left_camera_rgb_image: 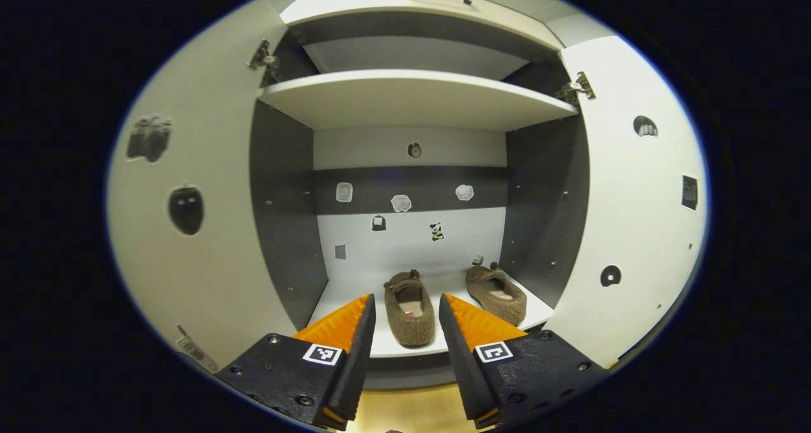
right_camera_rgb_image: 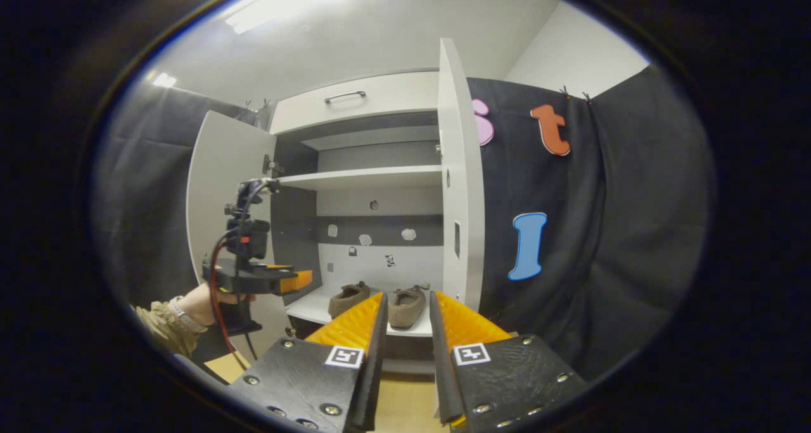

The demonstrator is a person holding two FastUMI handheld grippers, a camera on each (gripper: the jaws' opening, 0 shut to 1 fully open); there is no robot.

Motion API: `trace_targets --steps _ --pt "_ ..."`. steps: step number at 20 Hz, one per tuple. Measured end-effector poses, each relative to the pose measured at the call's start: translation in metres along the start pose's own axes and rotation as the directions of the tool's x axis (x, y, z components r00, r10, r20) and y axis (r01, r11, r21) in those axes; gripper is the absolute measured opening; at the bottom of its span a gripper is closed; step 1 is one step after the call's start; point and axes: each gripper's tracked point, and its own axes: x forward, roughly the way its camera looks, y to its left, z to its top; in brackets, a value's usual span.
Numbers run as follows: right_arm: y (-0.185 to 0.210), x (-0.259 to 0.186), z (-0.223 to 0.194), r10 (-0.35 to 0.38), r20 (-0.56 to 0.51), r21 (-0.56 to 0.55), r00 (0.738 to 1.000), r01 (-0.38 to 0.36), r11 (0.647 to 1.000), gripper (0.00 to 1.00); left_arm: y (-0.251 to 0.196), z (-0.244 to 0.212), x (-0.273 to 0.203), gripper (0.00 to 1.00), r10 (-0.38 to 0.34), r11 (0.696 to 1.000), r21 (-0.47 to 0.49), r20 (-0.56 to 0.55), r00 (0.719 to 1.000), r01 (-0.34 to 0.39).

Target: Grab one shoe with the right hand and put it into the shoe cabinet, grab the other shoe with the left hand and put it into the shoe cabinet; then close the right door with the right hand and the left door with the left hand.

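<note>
Two brown fuzzy slippers stand side by side on the bottom shelf [left_camera_rgb_image: 342,293] of the open shoe cabinet: one slipper [left_camera_rgb_image: 410,312] in the middle, the other slipper [left_camera_rgb_image: 497,293] to the right by the side wall. My left gripper [left_camera_rgb_image: 405,303] is open in front of the shelf, short of the middle slipper, with nothing between its fingers. From the right gripper view both slippers [right_camera_rgb_image: 347,298] [right_camera_rgb_image: 405,307] lie inside. My right gripper [right_camera_rgb_image: 407,300] is open and empty, farther back from the cabinet. The left gripper [right_camera_rgb_image: 298,281], held by a hand [right_camera_rgb_image: 203,303], hovers by the left door.
Both cabinet doors stand wide open: the left door [left_camera_rgb_image: 190,230] [right_camera_rgb_image: 222,186] and the right door [left_camera_rgb_image: 633,198], which is edge-on [right_camera_rgb_image: 453,179] in the right gripper view. An upper shelf [left_camera_rgb_image: 412,97] and a handled drawer [right_camera_rgb_image: 345,97] sit above. Wooden floor [left_camera_rgb_image: 412,411] lies below.
</note>
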Motion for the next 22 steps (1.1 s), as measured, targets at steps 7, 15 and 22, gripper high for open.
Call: trace_targets --steps 7,15,22 --pt "-0.034 -0.006 0.002 -0.036 0.03 -0.037 0.999 0.037 0.999 0.37 -0.002 -0.016 -0.083 0.62 -0.025 1.0 0.003 -0.022 0.999 0.025" --pt "-0.106 0.003 -0.019 -0.173 -0.004 -0.065 0.985 0.172 0.983 0.56 0.003 -0.018 -0.124 0.78 -0.012 0.999 0.03 -0.001 1.0 0.012" --pt "-0.106 0.018 -0.039 -0.116 -0.058 -0.035 0.992 0.114 0.993 0.77 0.024 -0.017 -0.129 0.98 0.03 0.999 0.014 0.025 0.999 -0.03"
